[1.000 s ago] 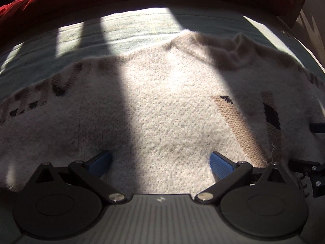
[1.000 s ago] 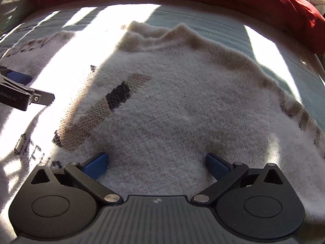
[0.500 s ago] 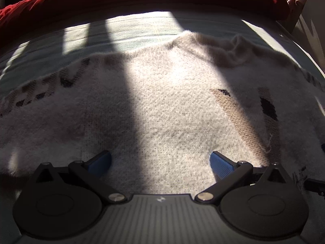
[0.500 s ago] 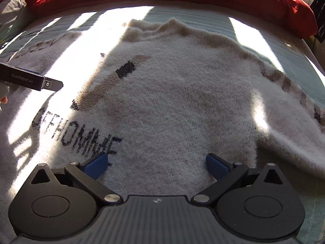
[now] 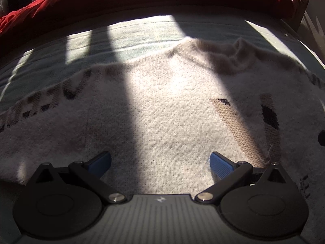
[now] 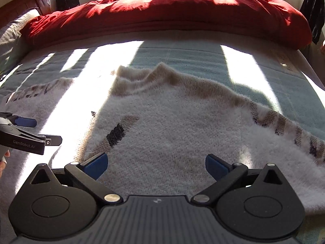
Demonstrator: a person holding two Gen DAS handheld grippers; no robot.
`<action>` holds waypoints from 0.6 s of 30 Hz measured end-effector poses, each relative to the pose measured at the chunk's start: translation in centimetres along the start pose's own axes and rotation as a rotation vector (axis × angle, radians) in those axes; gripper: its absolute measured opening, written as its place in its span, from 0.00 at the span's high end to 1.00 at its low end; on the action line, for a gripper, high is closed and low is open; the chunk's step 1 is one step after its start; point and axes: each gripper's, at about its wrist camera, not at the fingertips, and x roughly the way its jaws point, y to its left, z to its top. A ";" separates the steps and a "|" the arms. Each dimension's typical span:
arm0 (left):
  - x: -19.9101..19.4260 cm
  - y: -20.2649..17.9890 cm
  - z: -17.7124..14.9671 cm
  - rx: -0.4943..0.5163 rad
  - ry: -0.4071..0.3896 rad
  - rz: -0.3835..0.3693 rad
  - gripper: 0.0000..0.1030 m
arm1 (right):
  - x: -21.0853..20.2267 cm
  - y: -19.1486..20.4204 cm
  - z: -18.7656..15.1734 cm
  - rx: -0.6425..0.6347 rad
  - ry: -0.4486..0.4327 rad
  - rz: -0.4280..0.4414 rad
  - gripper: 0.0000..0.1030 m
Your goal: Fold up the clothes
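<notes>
Both tongs have drawn back and risen — the right tongs (image 6: 155,164) now see the red duvet (image 6: 166,12) at 12 o'clock. Left tongs (image 5: 160,162) and right hang spread, empty, over the fuzzy white sweater (image 6: 172,126) lying flat on the bed (image 6: 203,55).

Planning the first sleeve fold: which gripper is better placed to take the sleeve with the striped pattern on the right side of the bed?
Right. The right gripper, open, hangs over the sweater beside the striped sleeve; the left gripper, also open, sits over the opposite half.
</notes>
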 end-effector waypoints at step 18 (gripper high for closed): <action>5.4 3.0 6.4 -0.051 -0.088 -0.046 0.01 | 10.9 -4.1 7.8 0.168 -0.013 -0.081 0.00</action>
